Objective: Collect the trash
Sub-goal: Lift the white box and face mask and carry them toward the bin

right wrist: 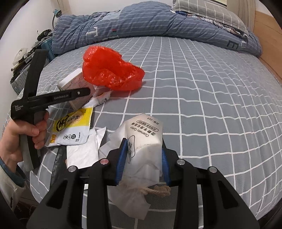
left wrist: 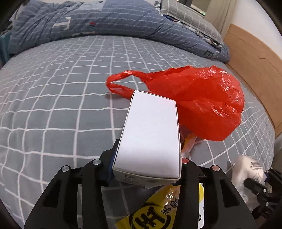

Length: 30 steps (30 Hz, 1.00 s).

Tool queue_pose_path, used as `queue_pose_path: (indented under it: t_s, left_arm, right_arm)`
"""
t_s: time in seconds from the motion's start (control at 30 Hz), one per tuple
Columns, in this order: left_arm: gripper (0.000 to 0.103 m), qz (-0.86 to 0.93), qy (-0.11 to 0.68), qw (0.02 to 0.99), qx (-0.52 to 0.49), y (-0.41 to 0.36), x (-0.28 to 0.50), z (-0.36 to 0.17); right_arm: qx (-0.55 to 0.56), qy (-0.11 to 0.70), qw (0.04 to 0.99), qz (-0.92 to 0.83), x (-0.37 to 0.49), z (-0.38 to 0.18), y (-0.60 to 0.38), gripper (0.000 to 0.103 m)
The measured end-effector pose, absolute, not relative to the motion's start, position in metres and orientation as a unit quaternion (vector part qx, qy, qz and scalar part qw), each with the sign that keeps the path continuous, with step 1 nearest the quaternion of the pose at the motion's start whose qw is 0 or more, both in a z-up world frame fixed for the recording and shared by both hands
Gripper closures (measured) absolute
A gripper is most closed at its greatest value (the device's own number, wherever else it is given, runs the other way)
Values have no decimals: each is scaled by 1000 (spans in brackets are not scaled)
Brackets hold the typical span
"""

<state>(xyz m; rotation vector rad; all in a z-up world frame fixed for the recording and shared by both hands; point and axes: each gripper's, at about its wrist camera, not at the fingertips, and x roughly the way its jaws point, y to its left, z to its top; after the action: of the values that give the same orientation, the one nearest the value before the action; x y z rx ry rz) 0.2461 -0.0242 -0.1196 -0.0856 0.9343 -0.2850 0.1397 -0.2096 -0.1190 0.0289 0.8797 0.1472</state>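
My left gripper (left wrist: 148, 151) is shut on a white cardboard box (left wrist: 151, 126), its long side pointing away over the bed. Just beyond the box lies a crumpled red plastic bag (left wrist: 199, 98), one handle loop stretched to the left. In the right wrist view the same box (right wrist: 74, 84) sits beside the red bag (right wrist: 111, 70), with the left gripper (right wrist: 86, 91) held by a hand (right wrist: 21, 133). My right gripper (right wrist: 143, 142) is shut on a white cosmetic cotton pouch (right wrist: 144, 130) with a rope drawstring, low over the sheet.
A yellow snack wrapper (right wrist: 70, 121), a white tissue (right wrist: 82, 151) and a small torn wrapper (right wrist: 100, 98) lie on the grey checked sheet (right wrist: 211, 105). A blue quilt (right wrist: 141, 22) and pillow (right wrist: 202, 7) fill the far side. A wooden bed frame (left wrist: 255, 58) runs along the right.
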Motion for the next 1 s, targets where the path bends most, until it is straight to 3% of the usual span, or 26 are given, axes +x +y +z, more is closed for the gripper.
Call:
queue_pose_path:
  t_s: [1.0]
  left_arm:
    - [60,-67,431,898,-63,-12,127,-43]
  right_arm:
    - [25,368,927,63,87,-35,-217,69]
